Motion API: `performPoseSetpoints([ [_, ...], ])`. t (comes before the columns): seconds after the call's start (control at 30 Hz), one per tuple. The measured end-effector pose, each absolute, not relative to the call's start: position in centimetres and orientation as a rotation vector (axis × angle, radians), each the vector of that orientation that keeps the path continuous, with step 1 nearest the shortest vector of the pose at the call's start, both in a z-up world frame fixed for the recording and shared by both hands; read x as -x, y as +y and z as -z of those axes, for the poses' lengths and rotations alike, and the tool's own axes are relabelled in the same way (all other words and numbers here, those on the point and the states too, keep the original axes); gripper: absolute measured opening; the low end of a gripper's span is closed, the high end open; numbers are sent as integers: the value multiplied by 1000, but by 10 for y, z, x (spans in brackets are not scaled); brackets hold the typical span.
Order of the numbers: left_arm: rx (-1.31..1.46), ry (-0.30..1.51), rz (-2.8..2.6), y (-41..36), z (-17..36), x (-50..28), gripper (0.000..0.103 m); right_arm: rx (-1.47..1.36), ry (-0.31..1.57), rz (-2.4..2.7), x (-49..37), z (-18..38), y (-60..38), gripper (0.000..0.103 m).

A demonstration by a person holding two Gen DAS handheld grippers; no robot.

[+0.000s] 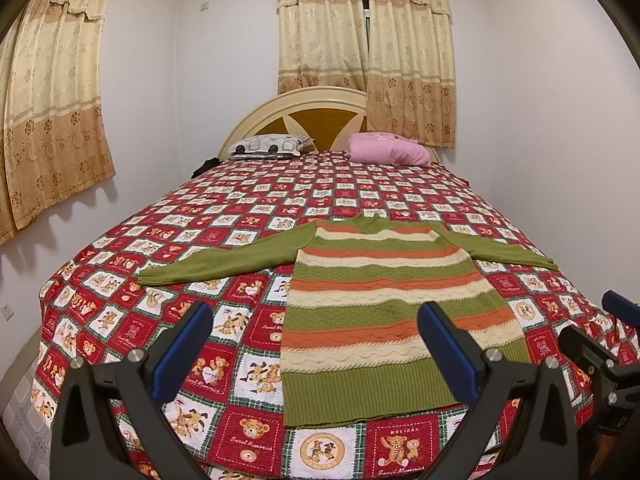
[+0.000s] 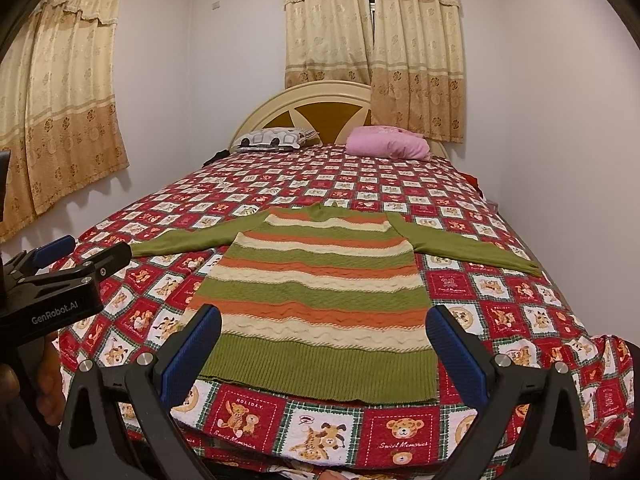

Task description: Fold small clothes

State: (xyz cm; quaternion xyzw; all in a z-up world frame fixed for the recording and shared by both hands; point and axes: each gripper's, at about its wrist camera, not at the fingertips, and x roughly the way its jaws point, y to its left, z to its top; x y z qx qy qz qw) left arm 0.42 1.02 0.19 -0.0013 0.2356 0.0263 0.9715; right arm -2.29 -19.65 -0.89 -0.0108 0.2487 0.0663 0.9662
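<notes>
On the bed (image 1: 120, 248), near its foot end, the striped knit sweater (image 1: 384, 296) lies spread flat on the teddy-bear patchwork quilt (image 2: 500, 312), hem toward the cameras and collar toward the headboard (image 2: 320, 112). Both green sleeves are stretched straight out to the sides (left sleeve (image 1: 224, 260), right sleeve (image 2: 472, 254)), so as far as I can tell zero folds have been made so far. The whole job is still ahead: sleeves in, then body doubled over, or however you like to do it.

The left tongs (image 1: 316, 344) hang just above the hem end with their blue pads wide apart and nothing between them. Same story for the right tongs (image 2: 324, 344): spread wide over the ribbed hem, holding nothing, not touching the knit as far as I can see. From the right wrist view you can spot the other tool off to the side too.

Up by the headboard there's a patterned pillow (image 1: 268, 146) and a pink pillow (image 1: 386, 148), well clear of the sweater. Knit looks thick, so it'll probably hold a fold okay.
</notes>
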Motion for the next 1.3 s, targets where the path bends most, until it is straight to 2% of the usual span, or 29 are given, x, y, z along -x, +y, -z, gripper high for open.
performPoseSetpoints([
  [0.63,-6,515,-46,9,16,-24,103,2,511,-165,-1,27,-211,102],
  [1.0,-116,610,-47,-4,60,-101,103,-167,681,-74,-78,90,-284,102],
  [1.3,-177,636,-64,-11,89,-171,103,-257,771,39,-148,118,-361,102],
])
